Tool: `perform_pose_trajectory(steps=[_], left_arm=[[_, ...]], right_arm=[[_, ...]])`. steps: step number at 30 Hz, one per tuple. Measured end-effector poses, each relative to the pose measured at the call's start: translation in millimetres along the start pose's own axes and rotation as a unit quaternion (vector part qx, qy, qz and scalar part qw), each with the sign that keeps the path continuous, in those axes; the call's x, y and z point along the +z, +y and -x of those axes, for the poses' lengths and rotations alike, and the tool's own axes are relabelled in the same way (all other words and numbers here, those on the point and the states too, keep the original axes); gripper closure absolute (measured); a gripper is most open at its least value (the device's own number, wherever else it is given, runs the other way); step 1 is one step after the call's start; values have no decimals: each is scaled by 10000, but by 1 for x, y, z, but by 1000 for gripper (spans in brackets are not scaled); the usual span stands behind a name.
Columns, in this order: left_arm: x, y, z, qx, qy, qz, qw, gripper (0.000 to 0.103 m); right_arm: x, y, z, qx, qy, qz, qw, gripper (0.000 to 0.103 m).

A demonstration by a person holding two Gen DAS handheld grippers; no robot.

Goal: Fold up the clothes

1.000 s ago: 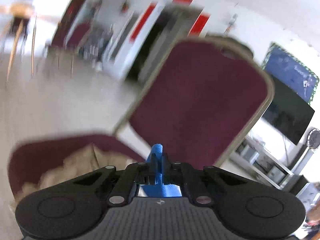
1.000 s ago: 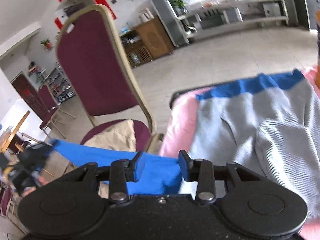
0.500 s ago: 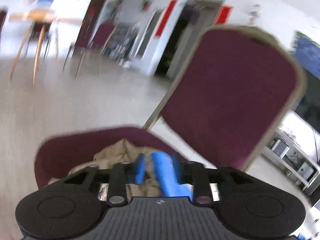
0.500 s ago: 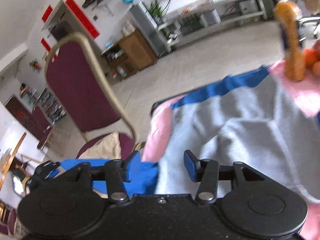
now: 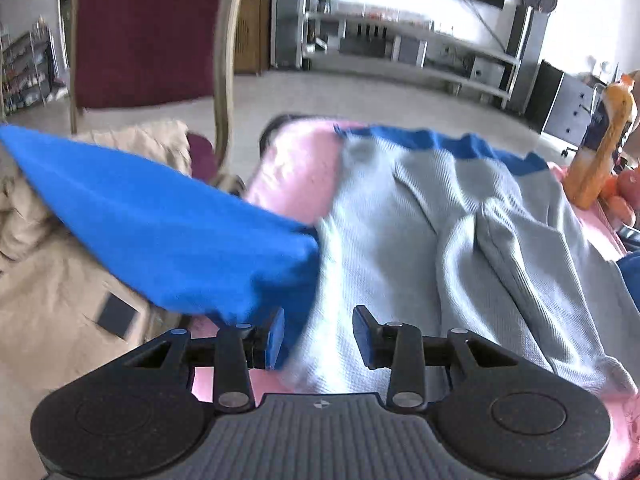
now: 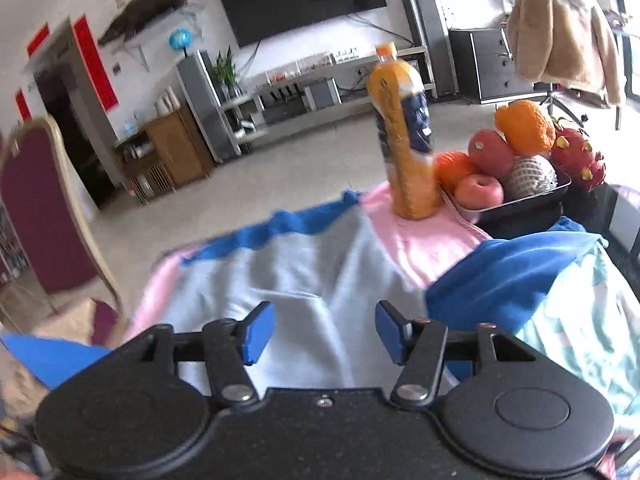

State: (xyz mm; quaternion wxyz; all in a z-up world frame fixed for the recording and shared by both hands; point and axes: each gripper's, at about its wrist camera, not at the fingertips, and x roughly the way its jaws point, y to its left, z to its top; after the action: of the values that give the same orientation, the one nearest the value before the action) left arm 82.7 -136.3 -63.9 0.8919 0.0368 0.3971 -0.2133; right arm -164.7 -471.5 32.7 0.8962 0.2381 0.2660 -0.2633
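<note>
The grey top (image 5: 460,248) lies spread across the pink-covered surface (image 5: 296,168), its blue collar edge (image 5: 440,142) along the far side and a long crease running down the middle. One blue sleeve (image 5: 160,220) stretches off the left edge of the surface, out over the beige garment (image 5: 52,292) heaped on the maroon chair (image 5: 148,32); its near end sits against the left finger of the left claw (image 5: 318,338), whose fingers stand spread apart with grey fabric showing between them. In the right wrist view the other blue sleeve (image 6: 508,276) is folded in at the right side, lying just beside the right claw (image 6: 324,334), which is also spread wide and gripping nothing, hovering over the grey body of the top. Past the collar, an orange drink bottle (image 6: 404,136) stands upright on the pink cover, and touching it on the right is a dark tray of fruit (image 6: 516,164). A pale patterned cloth (image 6: 580,340) lies at the right edge.
</note>
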Motion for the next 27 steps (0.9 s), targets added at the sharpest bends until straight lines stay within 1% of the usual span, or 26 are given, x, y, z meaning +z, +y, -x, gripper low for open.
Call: perform_pose_trajectory(steps=[1, 3, 5, 6, 7, 8, 9, 10, 13, 16, 18, 19, 20, 21, 23, 26, 27], left_arm=[[-3, -5, -5, 13, 114, -37, 9999, 68], [-9, -15, -16, 38, 341, -110, 9993, 72], [-13, -19, -20, 123, 436, -289, 9986, 72], [-16, -20, -22, 169, 473, -386, 9980, 77], [-18, -21, -24, 216, 511, -483, 9973, 81], [-20, -23, -25, 262, 548, -580, 9965, 88], [-22, -24, -27, 308, 586, -677, 9955, 89], [-24, -25, -29, 355, 623, -774, 9944, 89], [-31, -29, -34, 494, 734, -1064, 9904, 89], [-37, -33, -39, 632, 845, -1353, 9852, 87], [-42, -35, -42, 723, 918, -1544, 9811, 81], [-44, -37, -44, 769, 954, -1640, 9788, 80], [-46, -38, -46, 815, 991, -1735, 9764, 79], [-49, -40, -44, 859, 1000, -1844, 9740, 79], [-54, -41, -40, 909, 960, -1992, 9710, 79], [-58, -40, -33, 941, 868, -2085, 9696, 79], [-58, -38, -28, 925, 774, -2041, 9715, 79]], right_arm=[[-5, -6, -9, -26, 34, 81, 10000, 57], [-17, -21, -25, 15, 135, 100, 9999, 67], [-35, -38, -38, 158, 269, -124, 9994, 71], [-45, -47, -45, 219, 352, -284, 9987, 74], [-52, -54, -53, 176, 514, -409, 9977, 76], [-56, -57, -64, -58, 887, -494, 9948, 77], [-56, -57, -69, -99, 988, -435, 9941, 77], [-56, -56, -74, -136, 1084, -374, 9933, 77], [-56, -50, -85, -172, 1159, -94, 9931, 77], [-61, -51, -99, -222, 1442, -92, 9893, 77], [-69, -51, -111, -390, 1747, -22, 9839, 77], [-74, -51, -117, -502, 1941, 76, 9797, 77], [-82, -52, -119, -584, 2097, 167, 9759, 79], [-85, -50, -116, -603, 2015, 381, 9769, 81], [-91, -50, -109, -653, 2116, 668, 9729, 81], [-98, -58, -90, -760, 2195, 628, 9706, 85], [-100, -61, -85, -777, 2192, 590, 9708, 84]])
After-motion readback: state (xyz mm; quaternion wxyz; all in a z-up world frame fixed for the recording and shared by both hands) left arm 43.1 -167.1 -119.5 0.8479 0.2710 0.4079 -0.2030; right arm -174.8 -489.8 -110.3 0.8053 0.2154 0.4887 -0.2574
